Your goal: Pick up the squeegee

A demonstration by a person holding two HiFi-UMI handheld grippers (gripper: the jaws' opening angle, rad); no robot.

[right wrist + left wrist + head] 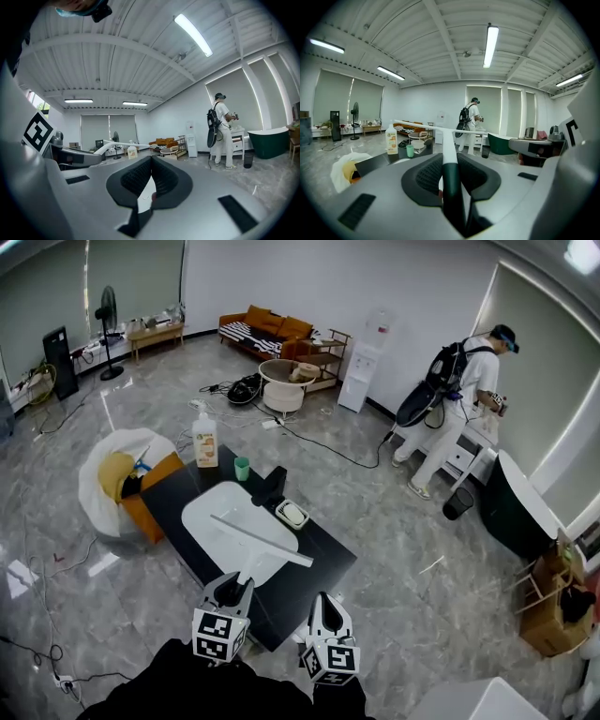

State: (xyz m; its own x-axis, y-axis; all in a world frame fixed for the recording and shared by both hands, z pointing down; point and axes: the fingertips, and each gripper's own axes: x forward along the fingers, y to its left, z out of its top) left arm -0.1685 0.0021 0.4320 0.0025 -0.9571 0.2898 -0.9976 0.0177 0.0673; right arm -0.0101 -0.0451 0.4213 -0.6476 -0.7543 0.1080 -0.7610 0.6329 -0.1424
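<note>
In left tongs (pixel 231 589) — squeegee (pixel 262 540), handle clamped

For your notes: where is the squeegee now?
The squeegee sits in the left tongs, head view lower centre, over the black table.

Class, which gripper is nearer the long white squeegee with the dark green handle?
Left. The left gripper clamps the squeegee by its handle; the right gripper, shut and empty, is apart.

A big open studio staged like a home: bare stone floor (pixel 394 549), ribbed ceiling with strip lights (pixel 491 44), and blinds. A sofa (pixel 264 331), fan (pixel 106 329), water dispenser (pixel 361 371), bathtub (pixel 517 507) and black table (pixel 314 563) stand scattered, with cables (pixel 314 444) trailing between them.
</note>
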